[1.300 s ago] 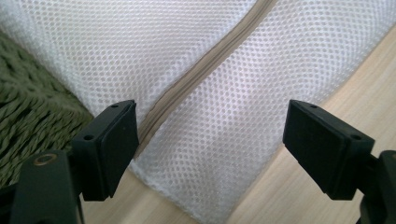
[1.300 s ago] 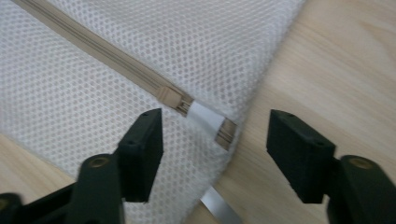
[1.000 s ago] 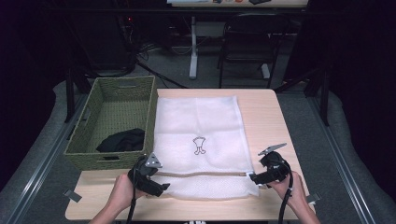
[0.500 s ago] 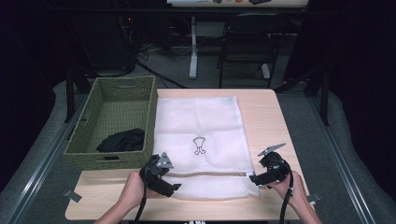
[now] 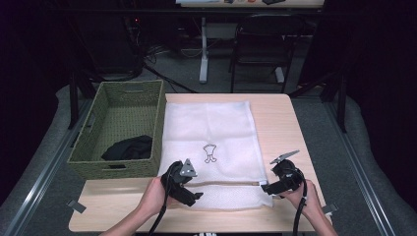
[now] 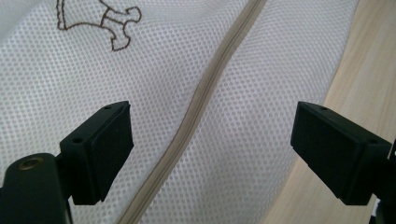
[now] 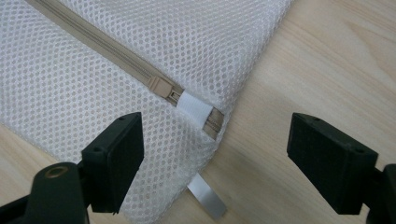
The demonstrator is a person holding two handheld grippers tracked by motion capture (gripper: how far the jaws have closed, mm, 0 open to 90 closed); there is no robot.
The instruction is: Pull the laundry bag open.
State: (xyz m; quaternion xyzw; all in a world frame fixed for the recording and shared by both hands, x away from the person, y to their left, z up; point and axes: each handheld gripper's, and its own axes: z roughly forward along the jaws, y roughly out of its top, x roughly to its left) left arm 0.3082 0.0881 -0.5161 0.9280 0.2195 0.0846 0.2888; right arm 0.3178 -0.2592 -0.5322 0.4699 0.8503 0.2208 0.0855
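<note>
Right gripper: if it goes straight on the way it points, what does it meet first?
Probably the mesh bag's corner: the zipper slider lies just ahead between the right gripper's open jaws.

You have a white mesh bag (image 5: 209, 147) lying flat on the wooden table, with its long side running away from you. It is full of tiny holes, like a net. A small brown drawing (image 6: 100, 21) is stitched near its middle; it may be a little dress, but it is hard to tell. A tan zipper (image 7: 112, 49) runs across the bag near your edge. It is zipped shut, and its pull sits at the right corner under a small white tab (image 7: 195, 108).
</note>
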